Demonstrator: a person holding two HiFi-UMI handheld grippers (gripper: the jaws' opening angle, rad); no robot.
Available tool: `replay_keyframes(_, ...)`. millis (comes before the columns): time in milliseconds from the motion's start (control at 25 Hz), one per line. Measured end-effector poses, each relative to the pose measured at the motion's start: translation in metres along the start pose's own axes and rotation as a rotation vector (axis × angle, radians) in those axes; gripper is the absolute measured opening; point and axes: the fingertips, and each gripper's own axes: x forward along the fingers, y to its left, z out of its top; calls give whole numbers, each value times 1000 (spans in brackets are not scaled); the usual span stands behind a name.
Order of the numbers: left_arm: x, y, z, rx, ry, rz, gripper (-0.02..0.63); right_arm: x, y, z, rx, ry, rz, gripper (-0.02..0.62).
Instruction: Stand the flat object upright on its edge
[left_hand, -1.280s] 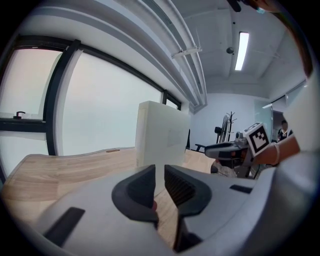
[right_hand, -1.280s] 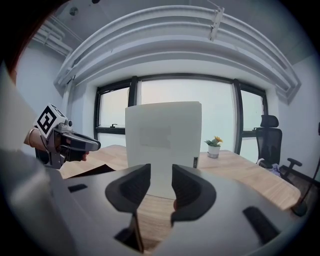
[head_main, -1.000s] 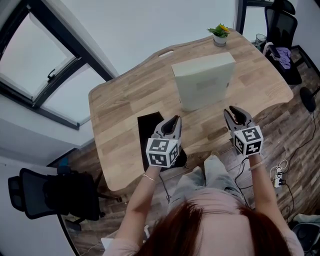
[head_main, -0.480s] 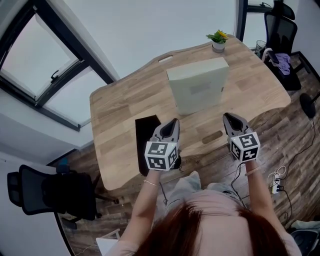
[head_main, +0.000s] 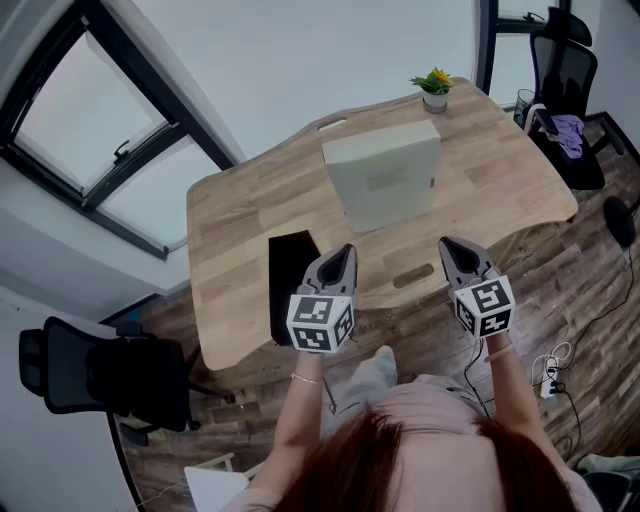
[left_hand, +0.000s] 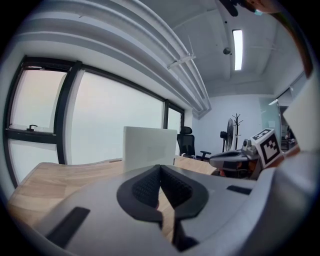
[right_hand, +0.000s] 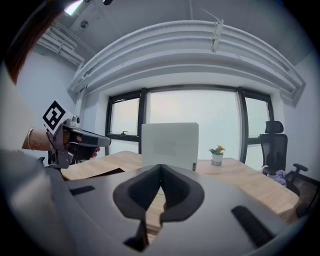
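Observation:
A flat pale grey-green box stands upright on its edge in the middle of the wooden table. It also shows as a pale slab ahead in the left gripper view and the right gripper view. My left gripper hovers shut at the table's near edge, well short of the box, with nothing between its jaws. My right gripper is shut and empty too, near the front edge to the right. Neither touches the box.
A small potted plant sits at the table's far corner. A black panel lies at the near left edge. Office chairs stand at the far right and at the lower left. A cable and power strip lie on the floor.
Both grippers have drawn back toward the person from the table's near edge. The right jaws have closed. The box stays upright.

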Motion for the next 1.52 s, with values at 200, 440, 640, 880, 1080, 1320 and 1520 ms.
replay_keyframes(200,-13,-18,11,16,-26,18,11,-18,2,10,4,-43,10,0)
replay_keyframes(440,-31,-35,20,34,-40,48,11,-44,6,22,9,-89,25,0)
replay_keyframes(640,-48,-52,33,56,-78,77,11,-63,7,36,10,-133,27,0)
replay_keyframes(880,-69,-77,45,67,-106,99,11,-90,9,45,15,-168,23,0)
replay_keyframes(1080,-82,-93,51,76,-121,116,11,-110,7,43,10,-174,16,0)
replay_keyframes(1320,-97,-113,55,73,-135,121,11,-134,8,44,8,-194,16,0)
replay_keyframes(1520,-106,-128,54,79,-144,120,11,-150,10,42,1,-210,18,0)
